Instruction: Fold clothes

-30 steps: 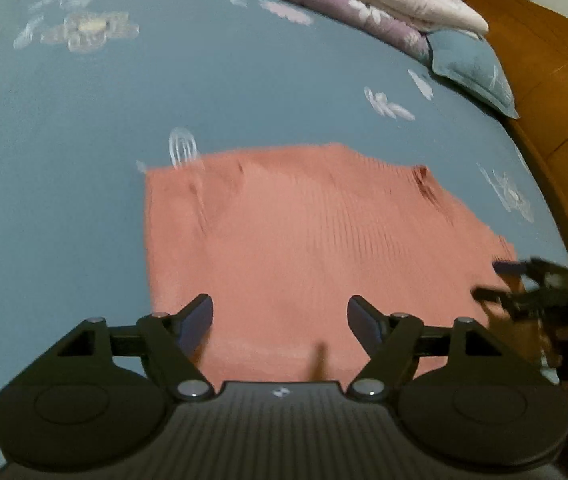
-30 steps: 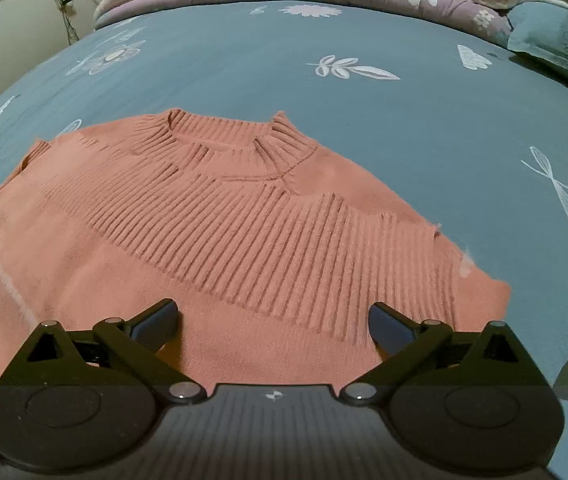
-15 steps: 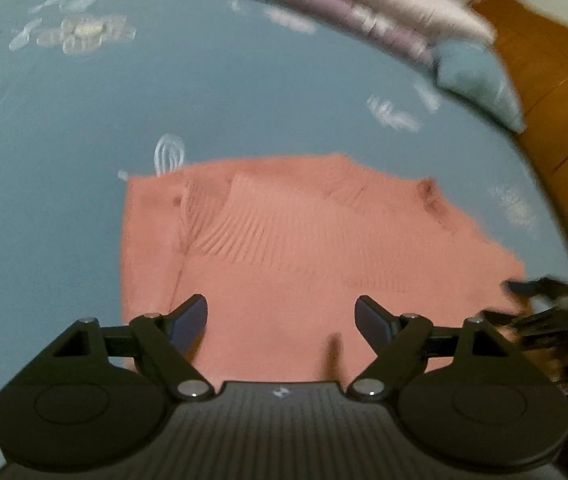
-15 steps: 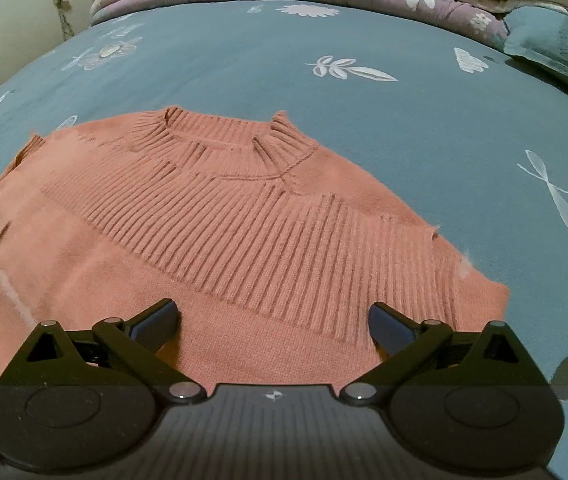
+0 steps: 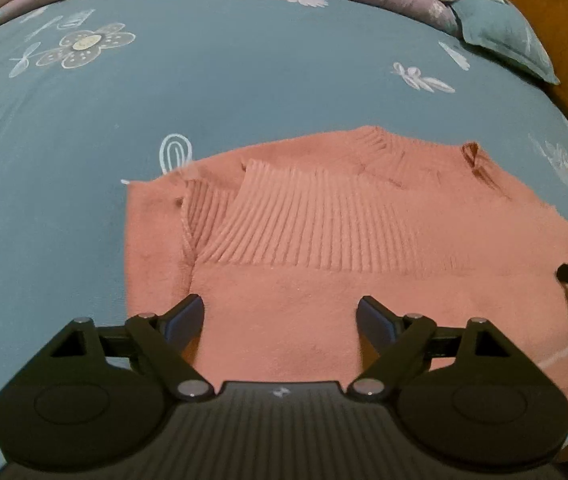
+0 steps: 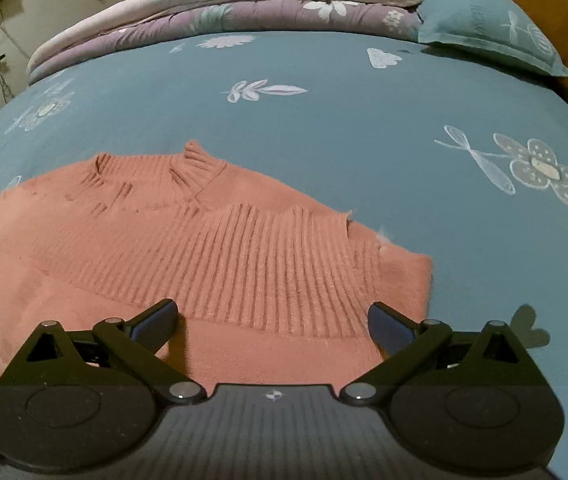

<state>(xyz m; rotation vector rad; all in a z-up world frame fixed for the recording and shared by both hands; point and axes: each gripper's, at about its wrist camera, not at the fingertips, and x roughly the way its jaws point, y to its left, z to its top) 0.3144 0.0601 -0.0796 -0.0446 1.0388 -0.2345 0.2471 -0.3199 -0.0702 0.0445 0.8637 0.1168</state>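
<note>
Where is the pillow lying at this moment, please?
In both views the pillow lies at the bed's far right corner, beside the folded quilts and against the wooden frame.

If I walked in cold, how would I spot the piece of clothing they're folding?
Find the bed with the blue flowered sheet, quilts stacked at its far end. On its near part lies a sweater, spread flat with both sleeves folded in across the front. It is the only salmon-pink thing there, ribbed knit with a high collar.
</note>
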